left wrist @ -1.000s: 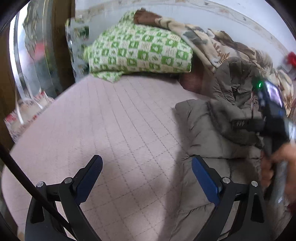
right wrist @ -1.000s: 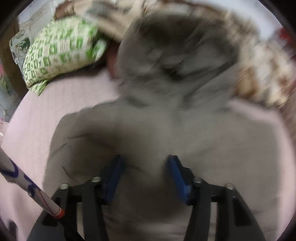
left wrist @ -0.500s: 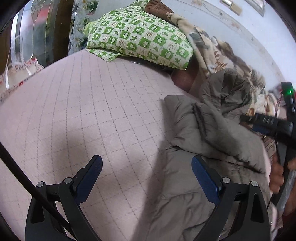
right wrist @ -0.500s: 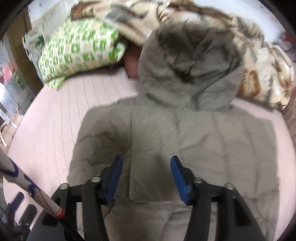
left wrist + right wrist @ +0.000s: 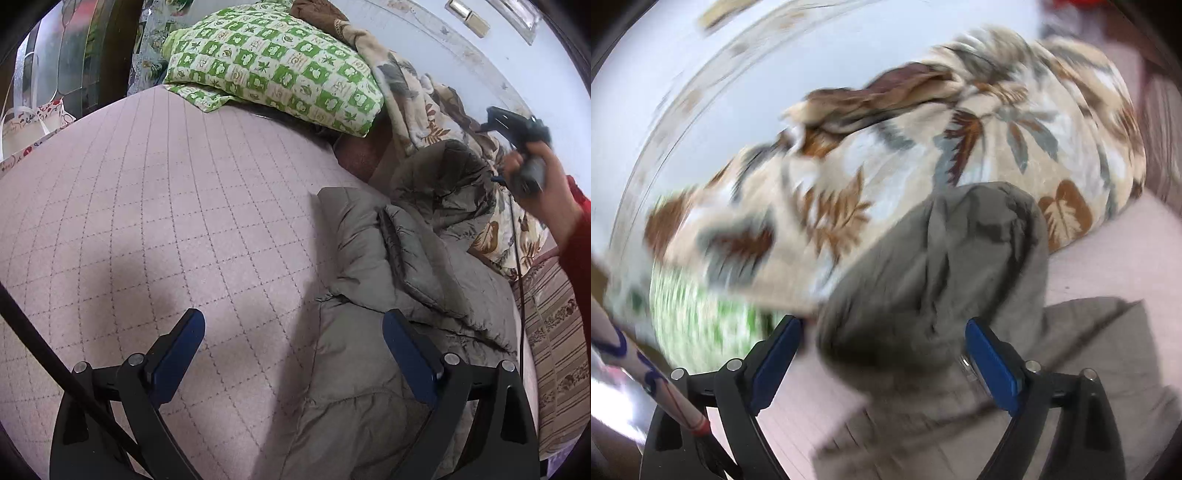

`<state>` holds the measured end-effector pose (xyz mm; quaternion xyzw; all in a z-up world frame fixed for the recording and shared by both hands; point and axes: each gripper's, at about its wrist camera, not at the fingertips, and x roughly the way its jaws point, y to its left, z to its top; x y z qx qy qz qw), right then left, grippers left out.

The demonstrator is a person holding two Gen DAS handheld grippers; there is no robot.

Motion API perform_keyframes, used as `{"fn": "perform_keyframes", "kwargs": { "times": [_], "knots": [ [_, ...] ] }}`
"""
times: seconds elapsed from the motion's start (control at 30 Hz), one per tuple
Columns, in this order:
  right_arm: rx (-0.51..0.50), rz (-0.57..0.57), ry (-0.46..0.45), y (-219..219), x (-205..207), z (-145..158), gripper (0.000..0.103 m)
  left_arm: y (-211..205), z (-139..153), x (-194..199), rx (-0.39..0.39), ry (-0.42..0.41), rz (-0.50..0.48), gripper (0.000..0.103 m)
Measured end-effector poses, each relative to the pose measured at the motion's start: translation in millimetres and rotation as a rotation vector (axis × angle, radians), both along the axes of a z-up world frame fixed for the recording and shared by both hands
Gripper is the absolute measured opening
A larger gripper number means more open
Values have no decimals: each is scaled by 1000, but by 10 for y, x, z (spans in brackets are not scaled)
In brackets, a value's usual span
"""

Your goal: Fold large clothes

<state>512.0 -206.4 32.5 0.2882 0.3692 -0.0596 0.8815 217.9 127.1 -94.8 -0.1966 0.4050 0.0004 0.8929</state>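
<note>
The grey padded jacket (image 5: 399, 295) lies on the pink quilted bedspread (image 5: 184, 206), its hood (image 5: 934, 277) up against the leaf-print blanket (image 5: 886, 166), the green checked pillow (image 5: 273, 70) beyond; the left gripper (image 5: 293, 350) hovers wide open over the jacket's edge, gripping nothing; the right gripper (image 5: 882, 354), jaws just sprung wide apart, frames the hood without pinching it; the picture is blurred; a hand (image 5: 539, 184) in a red sleeve holds it aloft.
</note>
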Motion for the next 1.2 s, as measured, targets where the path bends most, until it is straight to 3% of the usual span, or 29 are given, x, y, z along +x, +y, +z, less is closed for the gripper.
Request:
{"fn": "perform_keyframes", "kwargs": {
  "times": [0.27, 0.3, 0.33, 0.37, 0.4, 0.43, 0.6, 0.83, 1.0, 1.2],
  "knots": [
    [69, -162, 69, -226, 664, -346, 94, -146, -125, 125, 95, 34, -23, 97],
    [78, -167, 83, -263, 678, -396, 84, -152, -126, 136, 106, 34, -20, 97],
    [82, -162, 100, -290, 695, -448, 50, -146, -131, 145, 110, 36, -18, 97],
    [86, -132, 124, -303, 704, -497, 30, -140, -135, 148, 110, 37, -16, 97],
    [91, -95, 151, -306, 699, -540, 19, -126, -133, 145, 105, 39, -13, 97],
    [79, -73, 162, -301, 640, -547, 16, -111, -124, 143, 103, 38, -11, 97],
    [-46, 54, 126, -196, 18, -300, 13, -19, -22, 49, 98, 10, 24, 97],
    [-35, 254, 93, -114, -1535, -113, 12, 113, 37, -75, 52, -2, 63, 97],
    [45, 292, 164, -51, -2462, -640, 12, 97, 26, -100, 65, -3, 76, 97],
    [25, 214, 313, -125, -2315, -1597, 12, 35, -29, -96, 105, 16, 69, 97]
  ]
}}
